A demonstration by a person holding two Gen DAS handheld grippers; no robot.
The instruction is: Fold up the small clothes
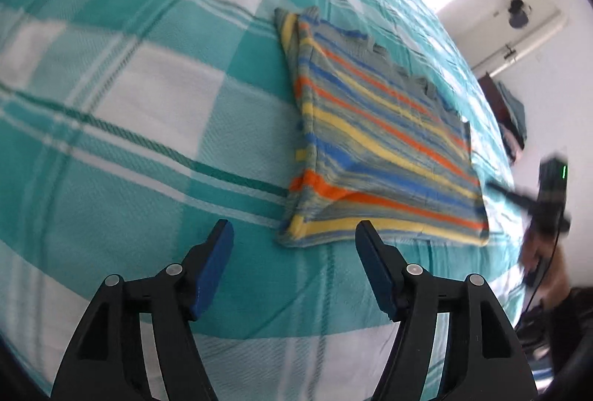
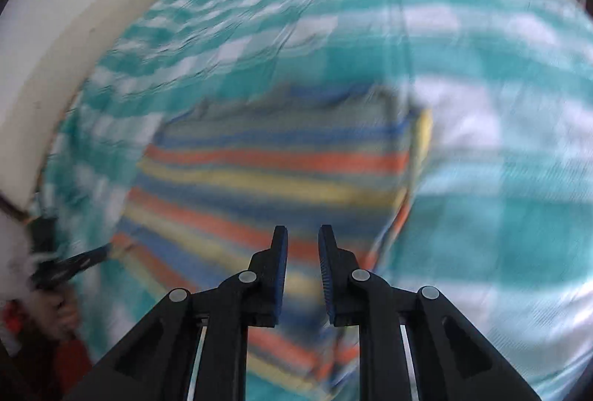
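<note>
My left hand-held gripper (image 1: 294, 234) gapes empty; my right (image 2: 302, 239) hangs narrowly apart, empty, above the folded striped shirt (image 1: 374, 141) on the bed (image 1: 148, 104). Soft, light knit, likely floppy: I'd pinch an edge through all layers.

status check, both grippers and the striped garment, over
Left hand-held gripper open, empty, just short of the folded striped knit garment. Right hand-held gripper narrowly open above it, empty. Garment flat on teal-and-white checked bedspread. Nothing in the way.

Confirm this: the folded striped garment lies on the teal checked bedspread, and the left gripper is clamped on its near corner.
Not quite. The left wrist view shows the left gripper open and empty, short of the striped garment. The garment does lie folded on the teal checked bedspread.
</note>
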